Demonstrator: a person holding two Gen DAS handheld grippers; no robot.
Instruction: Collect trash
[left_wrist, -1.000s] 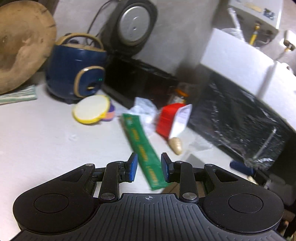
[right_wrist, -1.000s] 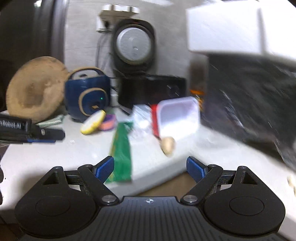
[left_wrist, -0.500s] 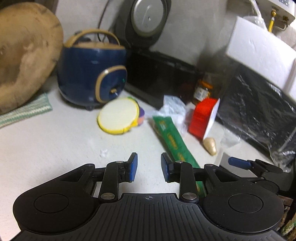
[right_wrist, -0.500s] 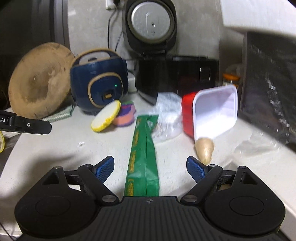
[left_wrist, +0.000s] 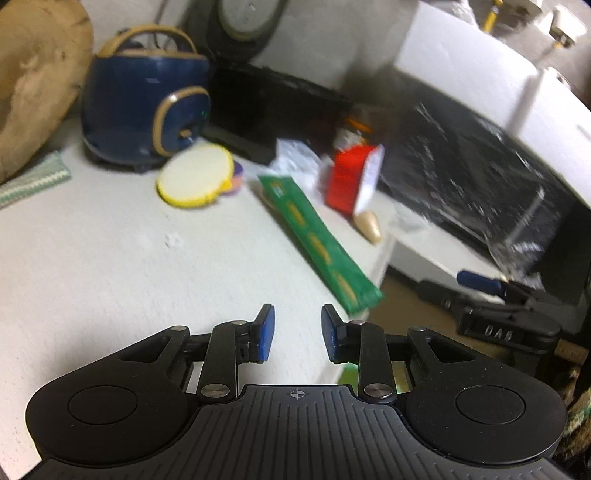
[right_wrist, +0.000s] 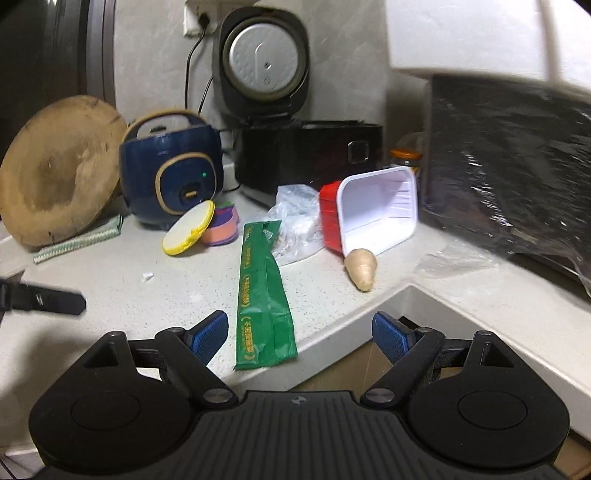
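A long green wrapper (right_wrist: 264, 291) lies flat on the pale counter (right_wrist: 110, 273), its near end at the counter's edge; the left wrist view shows the wrapper (left_wrist: 317, 240) too. Behind it sit a crumpled clear plastic bag (right_wrist: 295, 225), a tipped red-and-white tray (right_wrist: 373, 210) and a pale root piece (right_wrist: 362, 267). My right gripper (right_wrist: 299, 336) stands wide open just short of the wrapper's near end, nothing between its pads. My left gripper (left_wrist: 297, 332) hovers over the counter left of the wrapper, jaws partly apart and empty. Its tip shows as a dark bar (right_wrist: 44, 301) in the right wrist view.
A blue rice cooker (right_wrist: 171, 173), a black cooker (right_wrist: 306, 151), a round wooden board (right_wrist: 59, 173) and yellow and coloured lids (right_wrist: 192, 229) line the back. A black plastic-lined bin (right_wrist: 509, 166) stands at right. A thin plastic scrap (right_wrist: 454, 258) lies near the counter's notch.
Both grippers have swung and dropped a little toward the counter; the green wrapper now sits closer in front of the right gripper. Neither gripper's jaws have changed.
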